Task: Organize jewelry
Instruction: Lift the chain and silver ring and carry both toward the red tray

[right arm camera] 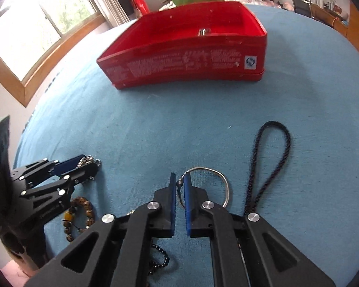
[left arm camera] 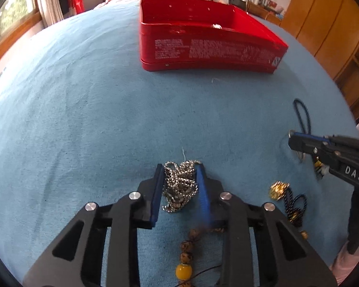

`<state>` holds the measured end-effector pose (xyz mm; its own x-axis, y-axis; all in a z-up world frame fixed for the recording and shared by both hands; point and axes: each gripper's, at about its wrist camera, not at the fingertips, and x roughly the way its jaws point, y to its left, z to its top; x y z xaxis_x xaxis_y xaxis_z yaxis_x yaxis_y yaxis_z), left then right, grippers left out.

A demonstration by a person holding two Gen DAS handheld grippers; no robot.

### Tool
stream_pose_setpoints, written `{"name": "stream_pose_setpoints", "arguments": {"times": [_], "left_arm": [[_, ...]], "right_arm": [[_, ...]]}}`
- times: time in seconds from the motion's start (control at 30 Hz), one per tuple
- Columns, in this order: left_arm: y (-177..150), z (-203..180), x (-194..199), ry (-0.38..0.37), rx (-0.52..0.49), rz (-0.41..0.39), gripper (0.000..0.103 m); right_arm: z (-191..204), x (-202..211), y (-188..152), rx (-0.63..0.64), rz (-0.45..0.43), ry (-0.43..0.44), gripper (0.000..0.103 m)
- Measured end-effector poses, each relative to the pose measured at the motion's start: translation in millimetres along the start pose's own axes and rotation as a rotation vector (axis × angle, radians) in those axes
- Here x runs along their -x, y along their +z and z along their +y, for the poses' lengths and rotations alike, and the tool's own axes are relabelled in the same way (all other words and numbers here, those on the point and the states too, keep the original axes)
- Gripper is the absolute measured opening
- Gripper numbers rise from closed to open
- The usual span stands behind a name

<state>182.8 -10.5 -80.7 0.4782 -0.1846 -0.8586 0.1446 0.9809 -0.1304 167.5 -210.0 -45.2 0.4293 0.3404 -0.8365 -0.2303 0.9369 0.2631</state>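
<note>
My left gripper (left arm camera: 179, 186) pinches the limp, slippery ball chain (left arm camera: 179, 186) bunched mid-bed, while my right gripper (right arm camera: 179, 201) clamps the stiff silver bangle (right arm camera: 210, 179) at its beaded end.

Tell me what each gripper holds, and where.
Left gripper clamps the bunched silver chain across its middle. Right gripper pinches the silver bangle at its beaded end.
</note>
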Motion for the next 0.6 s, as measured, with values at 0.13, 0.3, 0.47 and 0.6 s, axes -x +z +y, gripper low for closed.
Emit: {"name": "stream_pose_setpoints", "arguments": {"times": [0.13,0.3,0.47,0.6], "left_arm": [[3.1,8.9,17.2,-0.021,0.029,-0.05,0.026],[6.9,12.3,43.1,-0.036,0.037,-0.11,0.026],[5.0,1.5,30.6,-0.058,0.003,-0.038,0.028],[-5.1,3.6,14.5,-0.054,-0.005,0.039,0.031]], "right_arm": [[-5.6,13.6,0.6,-0.018,-0.027,0.03,0.005],[-10.4,32.7,2.7,-0.03,-0.066,0.071,0.005],[-9.6,38.6,0.0,-0.032,-0.072,0.076,0.005],[-7.9,31.3,-0.5,-0.033,-0.056,0.084,0.005]]}}
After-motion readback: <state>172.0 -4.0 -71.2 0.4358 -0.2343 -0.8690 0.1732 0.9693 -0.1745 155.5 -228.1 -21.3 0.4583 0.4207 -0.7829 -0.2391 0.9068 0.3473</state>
